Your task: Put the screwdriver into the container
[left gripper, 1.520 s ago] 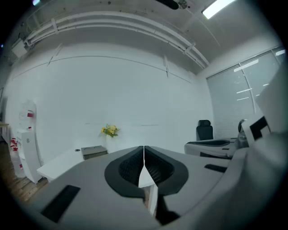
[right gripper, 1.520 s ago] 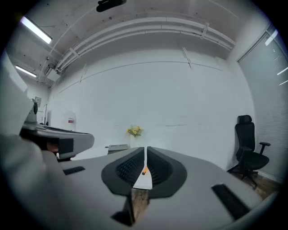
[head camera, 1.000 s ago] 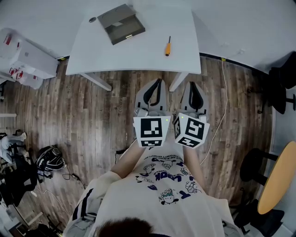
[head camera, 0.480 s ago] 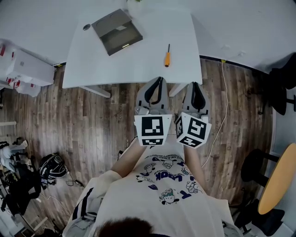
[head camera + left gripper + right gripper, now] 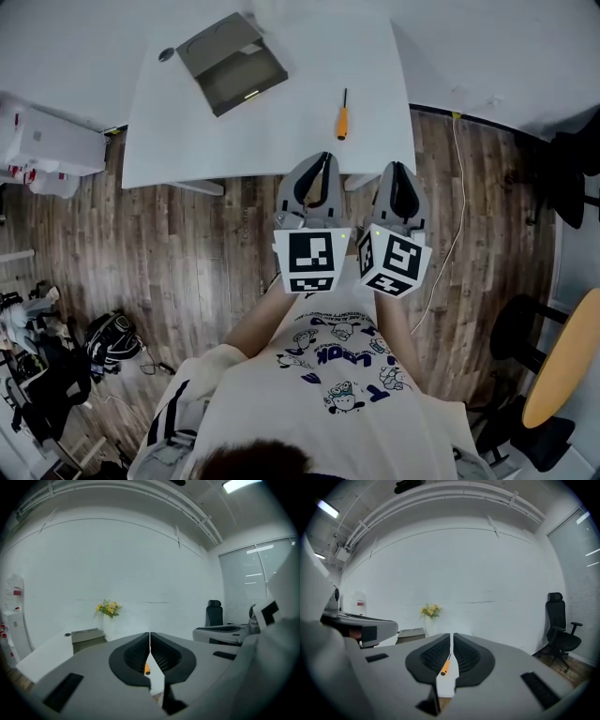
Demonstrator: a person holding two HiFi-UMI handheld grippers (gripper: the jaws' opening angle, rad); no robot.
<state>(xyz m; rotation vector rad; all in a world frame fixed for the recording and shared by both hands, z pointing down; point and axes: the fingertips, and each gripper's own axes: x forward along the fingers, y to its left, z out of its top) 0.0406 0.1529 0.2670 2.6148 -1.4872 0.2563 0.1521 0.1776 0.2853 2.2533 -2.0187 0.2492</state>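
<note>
While the screwdriver is seen lying on the white surface, right of the grey container and well apart from it, the left tool and right tool are held side by side at the near edge, each with jaws closed together and nothing gripped.

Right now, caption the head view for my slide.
Left gripper and right gripper, shut and empty, side by side near the white table bearing an orange screwdriver and grey container.
</note>
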